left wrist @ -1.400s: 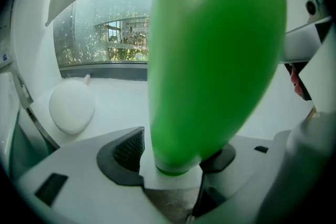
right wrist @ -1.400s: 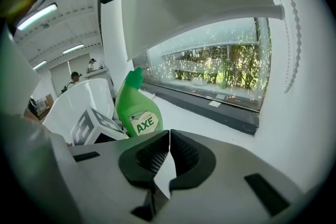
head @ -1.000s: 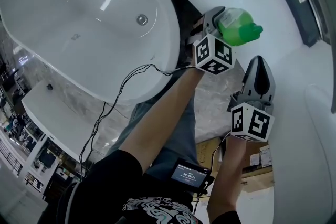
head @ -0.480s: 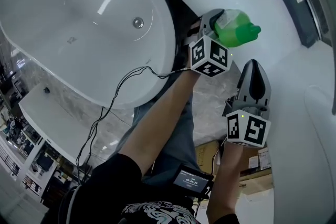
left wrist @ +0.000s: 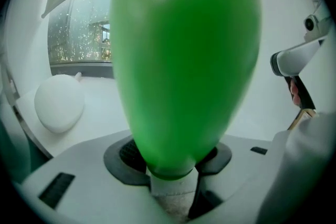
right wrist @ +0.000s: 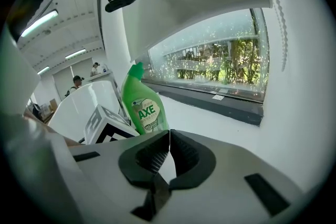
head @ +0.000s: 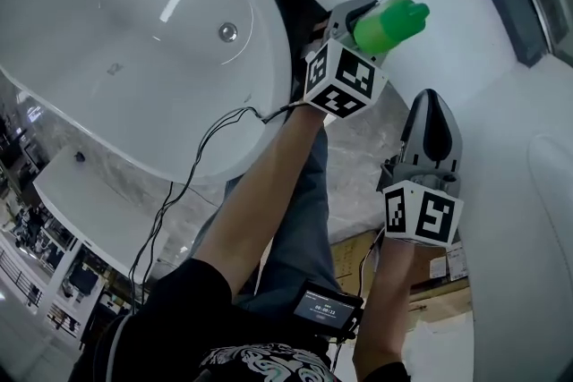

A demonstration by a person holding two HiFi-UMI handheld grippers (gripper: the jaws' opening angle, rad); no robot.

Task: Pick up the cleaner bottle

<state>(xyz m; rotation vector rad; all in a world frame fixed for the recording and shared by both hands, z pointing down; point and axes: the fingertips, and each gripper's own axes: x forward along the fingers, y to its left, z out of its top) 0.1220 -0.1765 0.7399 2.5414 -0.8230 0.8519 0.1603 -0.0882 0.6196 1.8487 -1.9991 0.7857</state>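
Beside the white bathtub (head: 89,85), over the pale ledge (head: 474,31), the left tool (head: 356,13) is closing its jaws on the cleaner bottle (head: 391,21), now tilting differently than a second ago (the grip is taking, I judge); the right tool (head: 431,103) is idling nearby, pinched together and empty.

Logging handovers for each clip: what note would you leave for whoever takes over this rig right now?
Left tongs: closing on the green AXE cleaner bottle, pads against its body.
Right tongs: shut, empty, just beside the bottle.
Bottle: upright over the white ledge. Its base is hidden, so I cannot tell if it is lifted.
Done: bottle reached and gripped.
Left: raise it clear of the ledge.
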